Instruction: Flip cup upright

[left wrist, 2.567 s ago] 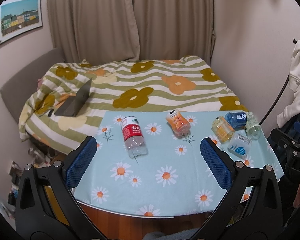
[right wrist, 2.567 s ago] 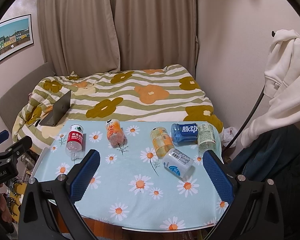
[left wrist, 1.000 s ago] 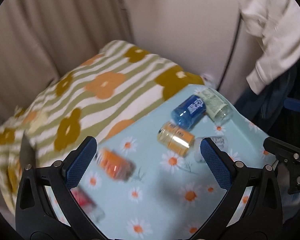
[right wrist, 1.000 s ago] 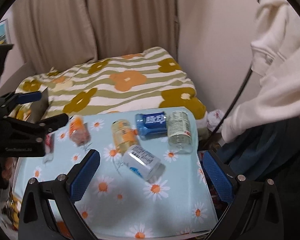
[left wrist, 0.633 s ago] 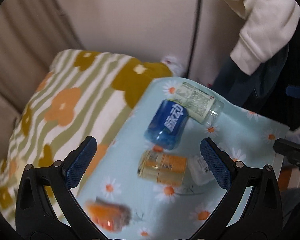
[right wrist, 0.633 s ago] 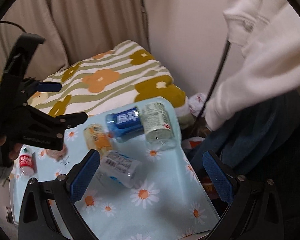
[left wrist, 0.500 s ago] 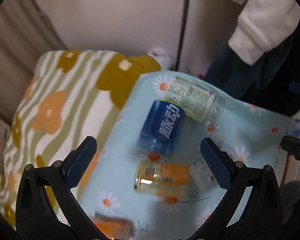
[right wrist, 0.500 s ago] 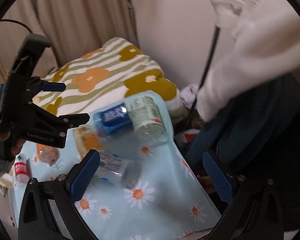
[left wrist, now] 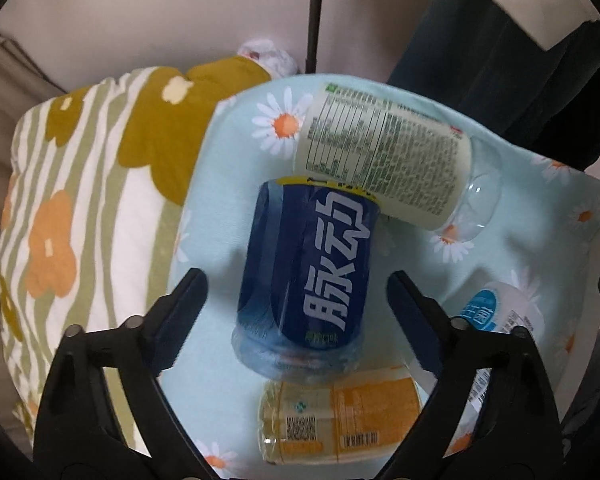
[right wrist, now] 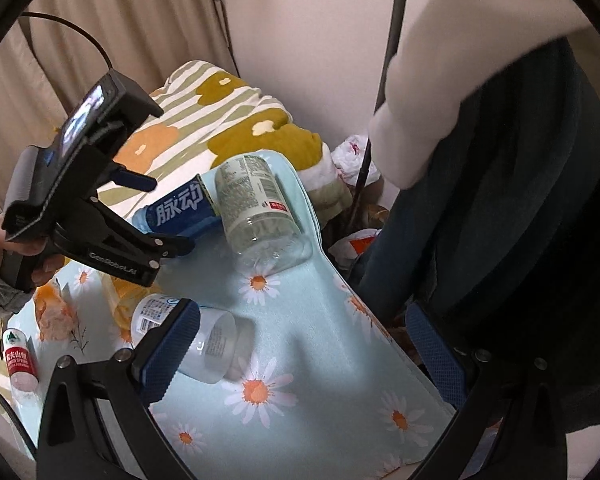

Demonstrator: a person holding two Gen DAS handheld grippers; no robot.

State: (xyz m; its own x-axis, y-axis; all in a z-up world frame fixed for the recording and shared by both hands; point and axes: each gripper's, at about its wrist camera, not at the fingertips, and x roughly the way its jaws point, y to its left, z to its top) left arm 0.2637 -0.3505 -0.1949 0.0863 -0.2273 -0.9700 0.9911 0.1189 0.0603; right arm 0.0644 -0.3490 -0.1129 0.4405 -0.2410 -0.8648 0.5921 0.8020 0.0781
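Note:
A blue-labelled cup (left wrist: pixel 308 276) lies on its side on the daisy tablecloth (left wrist: pixel 228 208). My left gripper (left wrist: pixel 296 280) is open, with one finger on each side of the cup and a gap to both. The right wrist view shows the same: the left gripper (right wrist: pixel 170 214) straddles the blue cup (right wrist: pixel 180 210). My right gripper (right wrist: pixel 302 316) is open and empty above the cloth near the table's right edge. A white-labelled cup (right wrist: pixel 204 344) lies on its side by its left finger.
A pale green-labelled cup (left wrist: pixel 384 172) touches the blue cup's far end. An orange-labelled cup (left wrist: pixel 340 420) lies just near of it. A red-labelled bottle (right wrist: pixel 18 360) lies far left. The flowered quilt (left wrist: pixel 100 160) borders the table. Dark clothes (right wrist: pixel 520 240) hang at the right.
My left gripper has swung right and dropped close over the blue cup, so its fingers now flank it. My right gripper has turned towards the table's right edge and moved lower.

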